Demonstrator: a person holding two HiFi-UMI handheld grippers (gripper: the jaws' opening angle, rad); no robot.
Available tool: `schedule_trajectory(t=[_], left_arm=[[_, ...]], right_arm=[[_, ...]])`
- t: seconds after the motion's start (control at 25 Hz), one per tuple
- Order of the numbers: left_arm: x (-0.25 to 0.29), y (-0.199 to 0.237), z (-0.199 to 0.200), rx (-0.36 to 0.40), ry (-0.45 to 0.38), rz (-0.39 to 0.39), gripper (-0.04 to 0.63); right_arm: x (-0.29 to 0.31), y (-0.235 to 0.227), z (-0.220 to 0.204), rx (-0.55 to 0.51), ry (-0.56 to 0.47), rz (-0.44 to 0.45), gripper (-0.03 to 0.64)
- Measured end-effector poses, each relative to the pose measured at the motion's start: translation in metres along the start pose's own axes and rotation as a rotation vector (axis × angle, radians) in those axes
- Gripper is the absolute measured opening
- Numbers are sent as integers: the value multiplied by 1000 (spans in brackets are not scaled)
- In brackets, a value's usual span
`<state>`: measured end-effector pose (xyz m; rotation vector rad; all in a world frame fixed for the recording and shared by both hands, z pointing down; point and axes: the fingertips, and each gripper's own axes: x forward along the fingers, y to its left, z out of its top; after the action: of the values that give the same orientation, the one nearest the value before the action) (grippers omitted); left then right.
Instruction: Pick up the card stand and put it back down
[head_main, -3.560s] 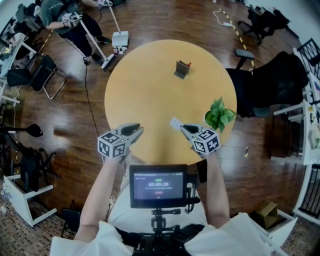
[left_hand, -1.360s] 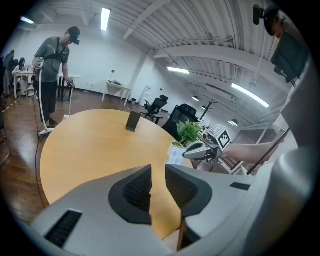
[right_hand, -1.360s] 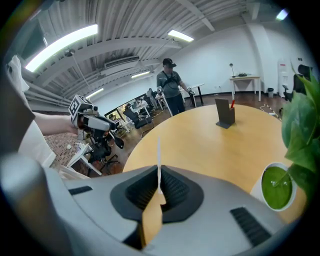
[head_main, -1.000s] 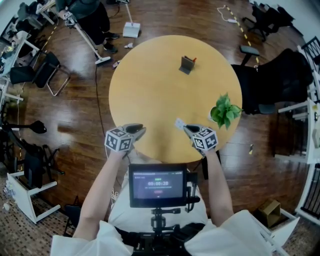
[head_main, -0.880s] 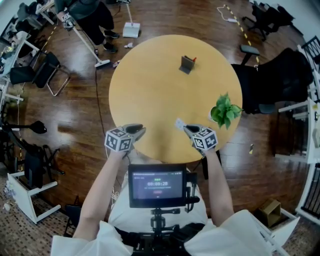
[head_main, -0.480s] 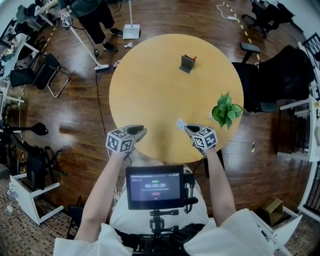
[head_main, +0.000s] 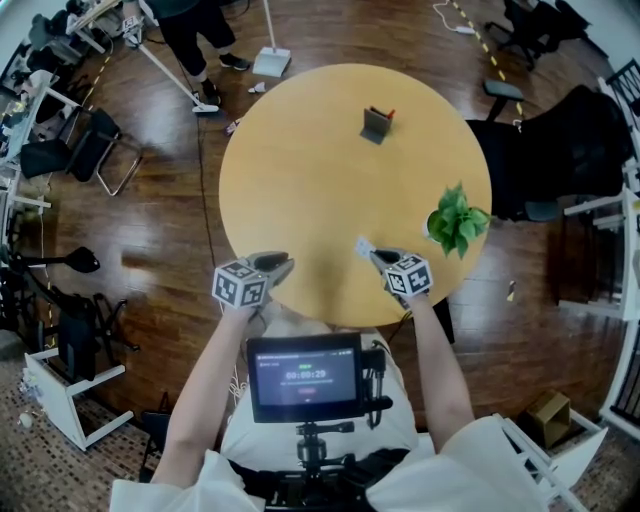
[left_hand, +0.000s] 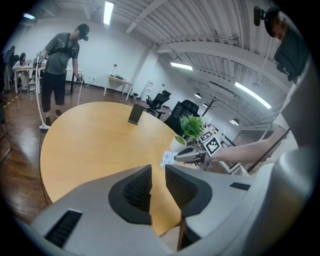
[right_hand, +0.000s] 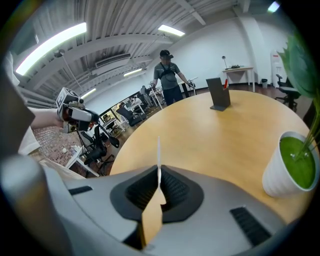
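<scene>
Lowered slightly toward the round table, right gripper pinches a thin white card – left gripper narrowly open, empty – card stand upright at the table's far side.

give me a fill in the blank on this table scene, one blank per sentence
The right hand-held gripper is shut on a thin white ____.
The left hand-held gripper has its jaws apart with ____ between them.
The card stand stands on the ____ side of the table from the person.
In the head view the potted plant sits at the table's ____ edge.
Missing words: card; nothing; far; right.
</scene>
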<state>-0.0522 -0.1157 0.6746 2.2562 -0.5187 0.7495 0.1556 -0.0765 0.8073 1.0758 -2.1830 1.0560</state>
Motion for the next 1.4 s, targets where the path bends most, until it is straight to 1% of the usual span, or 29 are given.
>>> schedule_trajectory(t=[0.44,0.8,0.96,1.4], left_arm=[[2,7,2,4,26,-3,87],[1,12,1,23,56,-6,87],[1,14,2,25,62,-7,87],[-3,25,0,13,61,6,87]], right_arm=[[16,-4,-8,6,9,-5,31],[33,-12,-17,7,24,-38,31],[36,-15,-21,-47,45,-53,31],[45,-22,-32,-256,125,-87,41]])
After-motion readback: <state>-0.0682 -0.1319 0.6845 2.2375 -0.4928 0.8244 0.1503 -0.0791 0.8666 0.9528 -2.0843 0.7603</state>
